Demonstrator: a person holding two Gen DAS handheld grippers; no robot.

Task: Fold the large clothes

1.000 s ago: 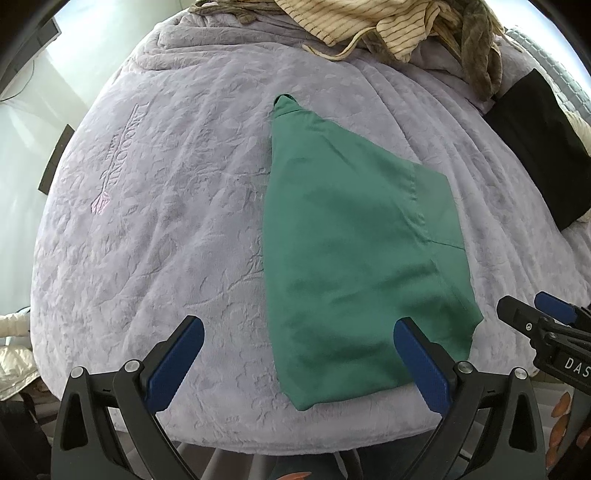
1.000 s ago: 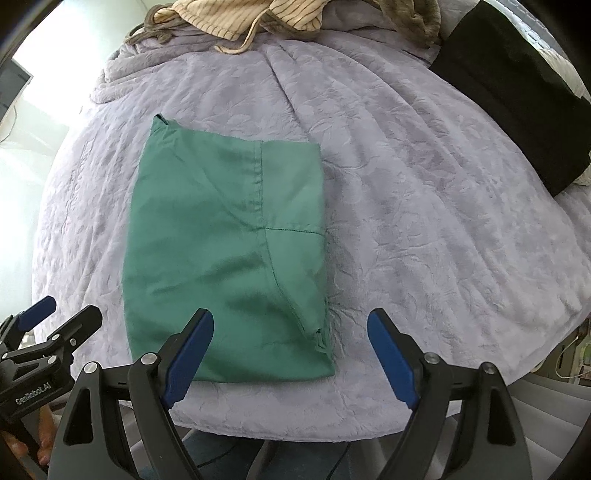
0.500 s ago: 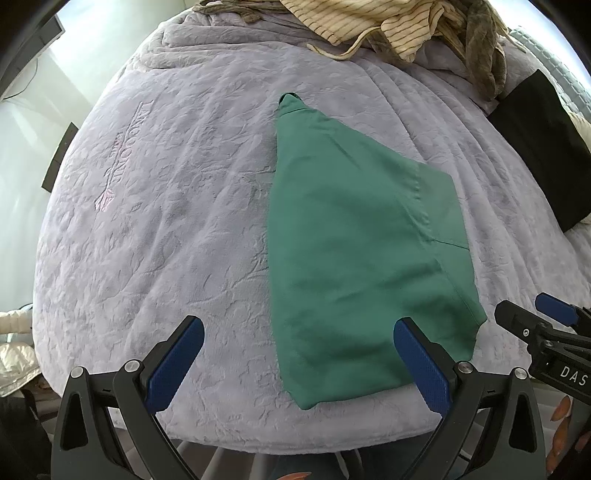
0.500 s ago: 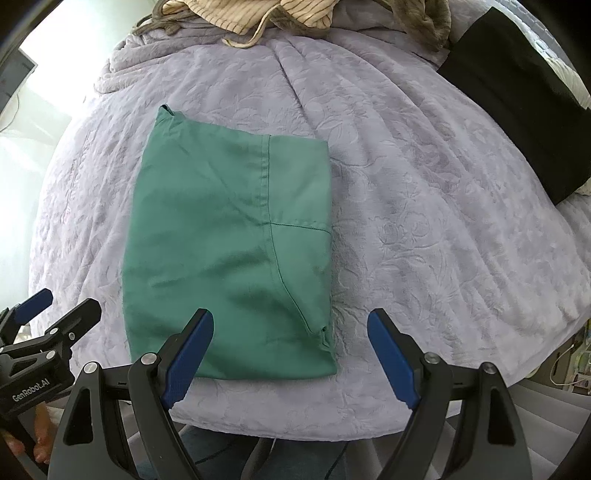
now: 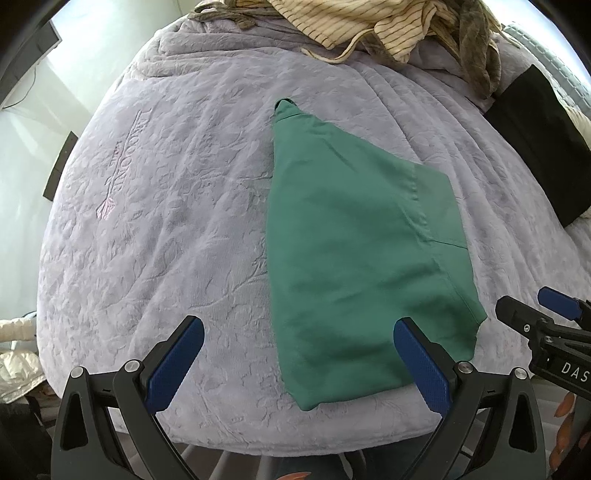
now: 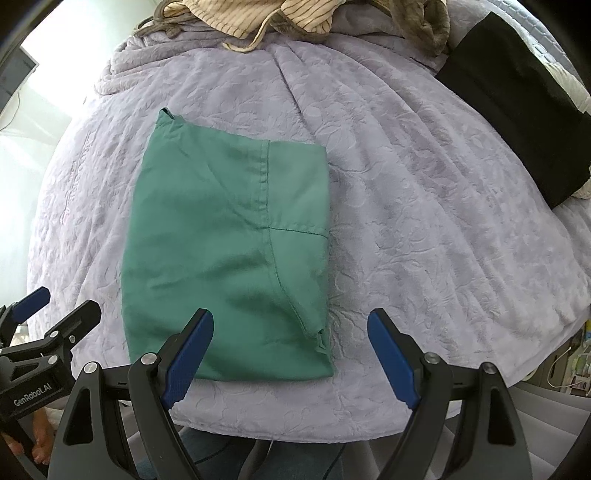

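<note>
A green garment (image 5: pixel 354 251) (image 6: pixel 225 258) lies folded into a flat rectangle on a lilac quilted bed cover (image 5: pixel 166 221) (image 6: pixel 424 221), near its front edge. My left gripper (image 5: pixel 295 362) hovers above the garment's near left corner, wide open, nothing between its blue pads. My right gripper (image 6: pixel 291 354) hangs over the garment's near right corner, likewise wide open and empty. Each gripper shows at the other view's lower edge: the right gripper (image 5: pixel 546 317) and the left gripper (image 6: pixel 48 314).
A heap of striped cream and olive clothes (image 5: pixel 376 22) (image 6: pixel 258 18) lies at the far edge of the bed. A folded black cloth (image 5: pixel 543 140) (image 6: pixel 517 99) rests at the right. The bed's front edge (image 6: pixel 295 424) drops off just below the grippers.
Both views have shifted slightly; the garment sits a touch lower and further right in the frames. Both grippers stay open and the garment lies unmoved.
</note>
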